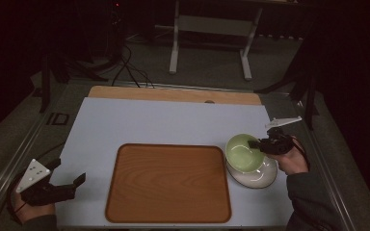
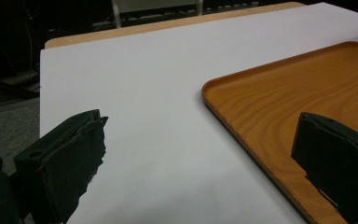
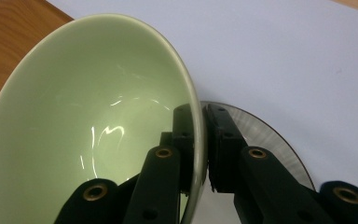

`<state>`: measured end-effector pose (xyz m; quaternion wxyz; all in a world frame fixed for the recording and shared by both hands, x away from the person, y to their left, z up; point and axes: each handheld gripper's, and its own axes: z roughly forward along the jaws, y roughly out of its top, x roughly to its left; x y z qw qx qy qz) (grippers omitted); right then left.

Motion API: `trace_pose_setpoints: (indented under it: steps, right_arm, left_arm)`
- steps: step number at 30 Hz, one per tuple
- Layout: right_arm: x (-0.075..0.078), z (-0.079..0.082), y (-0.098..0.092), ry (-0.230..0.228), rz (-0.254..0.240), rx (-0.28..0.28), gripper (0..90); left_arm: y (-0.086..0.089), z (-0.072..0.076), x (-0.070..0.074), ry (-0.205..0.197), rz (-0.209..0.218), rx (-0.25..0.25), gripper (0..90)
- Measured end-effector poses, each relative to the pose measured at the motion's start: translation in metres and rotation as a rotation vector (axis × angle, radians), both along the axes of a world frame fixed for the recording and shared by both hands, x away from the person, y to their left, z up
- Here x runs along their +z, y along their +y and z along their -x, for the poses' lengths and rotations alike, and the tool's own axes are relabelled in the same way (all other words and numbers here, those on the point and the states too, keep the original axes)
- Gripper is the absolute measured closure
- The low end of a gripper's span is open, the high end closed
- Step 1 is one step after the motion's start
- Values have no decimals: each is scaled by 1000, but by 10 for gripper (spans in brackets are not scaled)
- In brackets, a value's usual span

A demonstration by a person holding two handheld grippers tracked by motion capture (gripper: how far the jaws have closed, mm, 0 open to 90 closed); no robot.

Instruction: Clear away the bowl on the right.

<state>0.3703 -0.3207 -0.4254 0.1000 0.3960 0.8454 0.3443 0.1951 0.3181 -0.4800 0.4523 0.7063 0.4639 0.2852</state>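
A pale green bowl [image 1: 243, 151] hangs tilted just above a white plate [image 1: 257, 177] at the right of the table. My right gripper [image 1: 256, 144] is shut on the bowl's right rim, one jaw inside and one outside; in the right gripper view the green bowl [image 3: 88, 121] is clamped at its rim by my right gripper [image 3: 200, 140], with the plate [image 3: 270, 140] below. My left gripper [image 1: 70, 173] stays open at the table's front left corner, holding nothing. In the left gripper view its black fingers [image 2: 70, 154] stand wide apart over the white mat [image 2: 158, 116].
A wooden tray [image 1: 168, 183] lies in the middle of the white mat [image 1: 164, 120], its near corner [image 2: 279, 102] showing between the left jaws. The wooden table edge [image 1: 173, 94] runs along the back. A white table frame [image 1: 212, 33] stands on the floor beyond.
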Motion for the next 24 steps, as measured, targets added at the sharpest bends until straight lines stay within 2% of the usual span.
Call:
trace_pose_setpoints:
  steps: [24]
  right_arm:
    - [5,-4,28,-15,-15,61,826]
  left_arm:
    - [1,0,0,-2,3,3,27]
